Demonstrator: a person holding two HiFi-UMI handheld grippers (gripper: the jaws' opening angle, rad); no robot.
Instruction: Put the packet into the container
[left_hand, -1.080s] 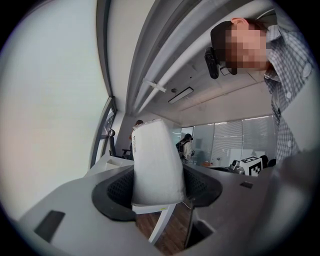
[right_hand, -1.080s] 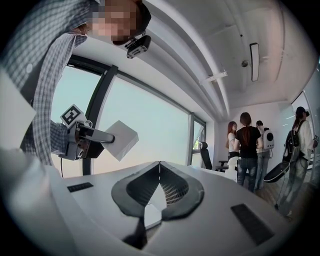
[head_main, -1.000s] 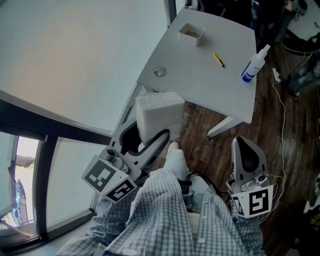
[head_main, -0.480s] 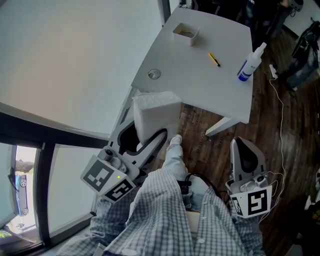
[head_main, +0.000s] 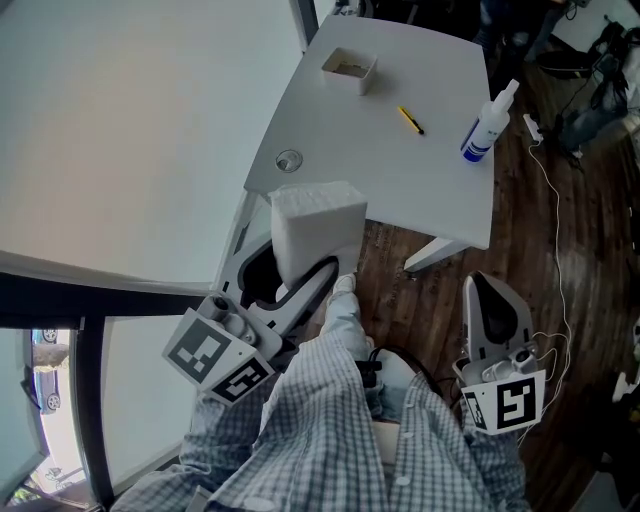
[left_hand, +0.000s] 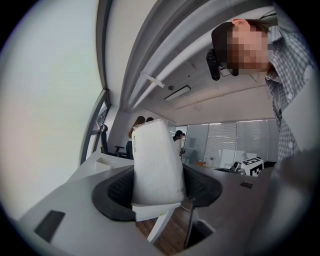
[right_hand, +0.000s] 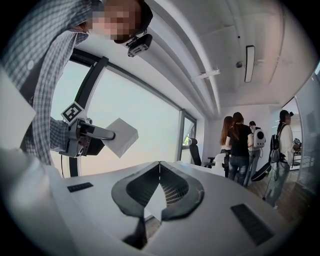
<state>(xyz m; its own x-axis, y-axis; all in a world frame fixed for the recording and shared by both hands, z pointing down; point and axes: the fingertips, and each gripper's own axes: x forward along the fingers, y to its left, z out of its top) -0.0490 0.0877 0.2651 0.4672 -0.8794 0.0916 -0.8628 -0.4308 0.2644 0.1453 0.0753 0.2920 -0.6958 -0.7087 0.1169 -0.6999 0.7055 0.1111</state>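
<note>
A white pillow-like packet (head_main: 315, 228) stands upright between the jaws of my left gripper (head_main: 296, 262), which is shut on its lower part. In the left gripper view the packet (left_hand: 156, 167) fills the gap between the black pads (left_hand: 116, 189). It hangs just off the near edge of the white table (head_main: 400, 170). The container, a small white open box (head_main: 348, 68), sits at the table's far left corner. My right gripper (head_main: 488, 284) hangs at the lower right over the wooden floor, its jaws (right_hand: 160, 166) shut with nothing in them. The right gripper view also shows the held packet (right_hand: 121, 136).
On the table lie a yellow pencil (head_main: 410, 120), a spray bottle (head_main: 484, 124) near the right edge and a round cable hole (head_main: 289, 160) near the left. A white wall (head_main: 120, 130) runs along the left. Cables (head_main: 545, 200) trail on the floor. Several people stand in the room (right_hand: 239, 145).
Both grippers have moved forward with the person. The table now lies closer to the held packet and has shifted left in the head view. Neither grip has changed.
</note>
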